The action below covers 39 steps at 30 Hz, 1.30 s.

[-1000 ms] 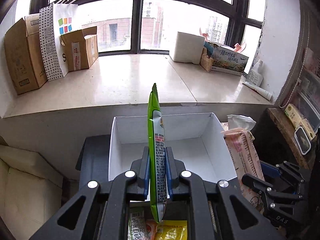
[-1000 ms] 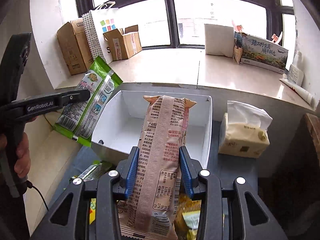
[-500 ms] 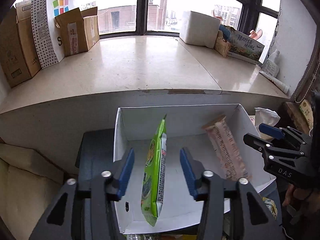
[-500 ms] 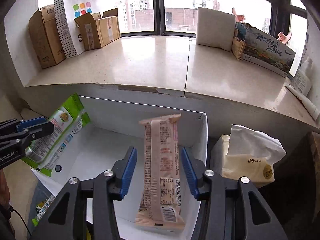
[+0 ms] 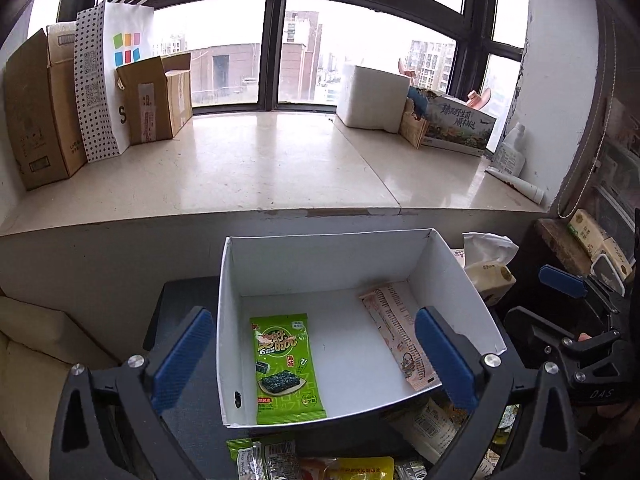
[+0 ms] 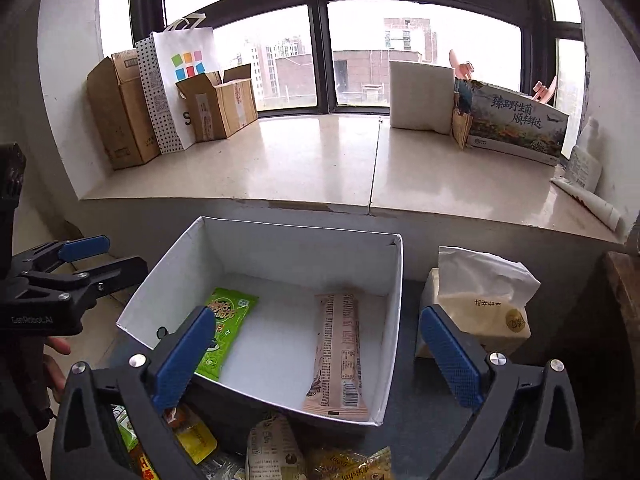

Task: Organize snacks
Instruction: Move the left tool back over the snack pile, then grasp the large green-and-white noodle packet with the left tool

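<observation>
white cardboard, the open box [image 5: 456,280] sits straight ahead of both tongs, its floor holding two packets laid flat and well apart: a green seaweed snack packet [image 5: 286,368] on the side nearer the left gripper [image 5: 316,356], and a long beige snack packet [image 5: 400,338] along the wall nearer the right gripper [image 6: 320,356]. both tongs stand wide apart with nothing between their blue pads [image 5: 182,360], hovering at the near rim of the box.

the rest of the snacks lie in a loose pile just under and behind the tongs: a yellow packet [image 5: 360,468] and a green-edged packet [image 5: 256,458] below the left gripper, and a pale printed packet [image 6: 274,452] with a golden one [image 6: 352,466] below the right gripper. a tissue pack [image 6: 478,308] stands outside the box, just beyond the right gripper's outer finger.

the step in hand looks like going back to the pile for the next pair. to do it well, draw each gripper back clear of the box rim before dipping, so a finger does not catch and drag the light cardboard. pick one packet at a time by a sealed edge, since the film is slick and the packets overlap. then lay each new one into the bare strip of floor between the two already placed, parallel to them.
</observation>
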Motion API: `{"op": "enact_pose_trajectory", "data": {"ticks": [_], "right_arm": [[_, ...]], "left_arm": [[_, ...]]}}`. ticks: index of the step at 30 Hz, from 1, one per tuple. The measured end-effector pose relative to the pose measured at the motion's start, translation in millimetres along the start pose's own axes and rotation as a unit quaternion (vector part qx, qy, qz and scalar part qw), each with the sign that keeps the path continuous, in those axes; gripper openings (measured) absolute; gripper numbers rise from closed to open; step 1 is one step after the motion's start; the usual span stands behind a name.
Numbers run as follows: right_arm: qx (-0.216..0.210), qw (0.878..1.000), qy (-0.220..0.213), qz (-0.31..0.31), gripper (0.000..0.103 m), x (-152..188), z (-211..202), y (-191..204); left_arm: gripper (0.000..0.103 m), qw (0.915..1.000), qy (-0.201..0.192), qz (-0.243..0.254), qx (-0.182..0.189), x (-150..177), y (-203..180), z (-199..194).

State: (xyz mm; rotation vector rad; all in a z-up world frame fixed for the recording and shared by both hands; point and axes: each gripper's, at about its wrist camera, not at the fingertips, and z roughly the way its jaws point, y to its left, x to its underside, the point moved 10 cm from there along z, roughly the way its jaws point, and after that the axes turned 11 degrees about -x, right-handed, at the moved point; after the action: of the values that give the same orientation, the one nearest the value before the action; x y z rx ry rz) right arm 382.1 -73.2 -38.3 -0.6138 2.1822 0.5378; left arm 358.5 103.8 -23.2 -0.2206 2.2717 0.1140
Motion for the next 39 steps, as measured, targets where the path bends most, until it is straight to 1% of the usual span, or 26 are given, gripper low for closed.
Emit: {"op": "enact_pose_trajectory", "data": {"ticks": [1, 2, 3, 5, 6, 7, 9, 10, 13, 16, 18, 20, 21, 23, 25, 27, 30, 32, 34, 36, 39], "right_arm": [[0.001, 1.000, -0.014, 0.001, 0.103, 1, -14, 3], [-0.005, 1.000, -0.027, 0.007, 0.103, 3, -29, 6], [-0.018, 0.999, -0.040, 0.017, 0.103, 7, -44, 9], [-0.059, 0.995, -0.072, 0.030, 0.103, 19, -74, 19], [-0.070, 0.993, -0.085, 0.033, 0.103, 27, -89, 23], [-0.074, 0.992, -0.098, 0.031, 0.103, 36, -103, 28], [-0.069, 0.991, -0.113, 0.021, 0.103, 55, -126, 35], [-0.069, 0.991, -0.115, 0.015, 0.103, 67, -136, 38], [-0.067, 0.992, -0.109, 0.015, 0.103, 106, -151, 47], [-0.081, 0.993, -0.083, 0.028, 0.103, 149, -153, 56], [-0.091, 0.993, -0.070, 0.026, 0.103, 171, -152, 62], [-0.089, 0.994, -0.054, 0.012, 0.103, 187, -148, 67], [-0.084, 0.995, -0.047, -0.001, 0.103, 192, -146, 69], [-0.073, 0.996, -0.038, -0.018, 0.103, 200, -145, 70], [-0.072, 0.996, -0.039, -0.020, 0.103, 203, -146, 72], [-0.080, 0.996, -0.044, -0.023, 0.103, 203, -150, 74], [-0.071, 0.996, -0.043, -0.024, 0.103, 204, -152, 70], [-0.070, 0.996, -0.041, -0.022, 0.103, 207, -152, 68], [-0.067, 0.997, -0.039, -0.022, 0.103, 209, -151, 67], [-0.061, 0.997, -0.034, -0.019, 0.103, 211, -150, 63], [-0.058, 0.998, -0.034, -0.013, 0.103, 213, -150, 58]], "left_arm": [[0.103, 0.9998, -0.020, -0.003, 0.000, 0, 2, -14], [0.103, 0.9994, -0.033, -0.006, 0.001, 2, 4, -28], [0.103, 0.9993, -0.037, -0.007, 0.009, 8, 6, -42], [0.103, 0.9992, -0.034, -0.006, 0.022, 25, 8, -68], [0.103, 0.9992, -0.031, -0.001, 0.024, 36, 8, -80], [0.103, 0.9994, -0.030, 0.006, 0.017, 48, 10, -91], [0.103, 0.9994, -0.033, 0.013, -0.005, 69, 15, -110], [0.103, 0.9992, -0.035, 0.013, -0.014, 81, 19, -119], [0.103, 0.9991, -0.040, 0.010, -0.006, 120, 23, -143], [0.103, 0.9997, -0.018, -0.002, -0.016, 161, 31, -150], [0.103, 0.9998, 0.012, -0.012, -0.010, 184, 34, -146], [0.103, 0.9988, 0.040, -0.022, 0.017, 201, 30, -137], [0.103, 0.9980, 0.054, -0.026, 0.023, 208, 27, -132], [0.103, 0.9964, 0.080, -0.028, 0.011, 215, 27, -116], [0.103, 0.9944, 0.101, -0.031, -0.003, 217, 31, -98], [0.103, 0.9923, 0.117, -0.039, 0.005, 212, 33, -78], [0.103, 0.9892, 0.141, -0.040, -0.001, 200, 38, -45], [0.103, 0.9864, 0.161, -0.029, -0.017, 194, 42, -22], [0.103, 0.9814, 0.188, -0.024, -0.033, 193, 47, 3], [0.103, 0.9760, 0.216, -0.020, -0.024, 196, 45, 24], [0.103, 0.9686, 0.245, -0.010, -0.042, 204, 47, 48]]}}
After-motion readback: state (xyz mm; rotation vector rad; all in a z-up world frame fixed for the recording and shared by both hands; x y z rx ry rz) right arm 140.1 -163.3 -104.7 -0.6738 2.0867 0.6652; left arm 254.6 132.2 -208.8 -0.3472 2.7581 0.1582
